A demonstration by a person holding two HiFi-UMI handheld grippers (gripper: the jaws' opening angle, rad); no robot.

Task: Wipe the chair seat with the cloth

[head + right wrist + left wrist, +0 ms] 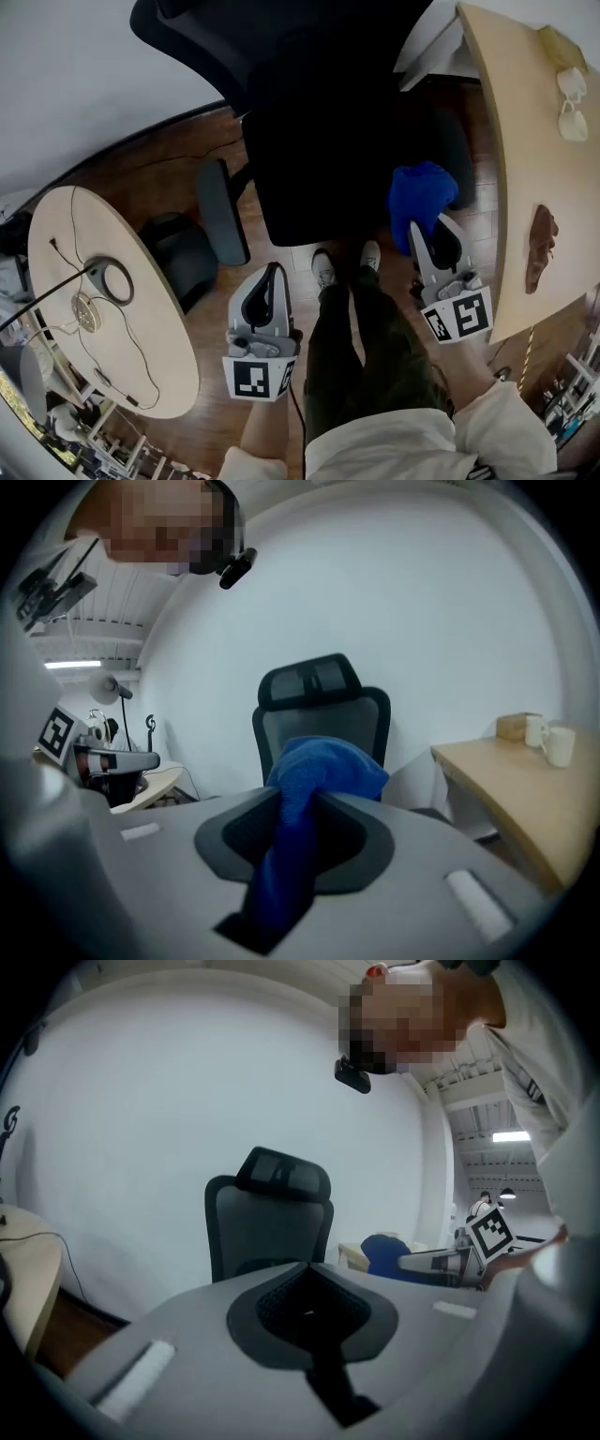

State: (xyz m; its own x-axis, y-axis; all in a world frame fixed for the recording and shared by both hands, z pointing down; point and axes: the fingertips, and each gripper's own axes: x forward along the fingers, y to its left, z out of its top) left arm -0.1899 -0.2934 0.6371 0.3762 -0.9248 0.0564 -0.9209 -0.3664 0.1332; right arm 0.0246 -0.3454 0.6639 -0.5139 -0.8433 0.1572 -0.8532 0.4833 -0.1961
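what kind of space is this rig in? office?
Most likely an office or lab workroom. A black office chair with a headrest stands in the middle. To one side is a light wood desk carrying white cups, and to the other a round table.

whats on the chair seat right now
Nothing shows on the chair seat. The blue cloth is clamped in the right gripper by its right edge. The backrest covers the seat's rear.
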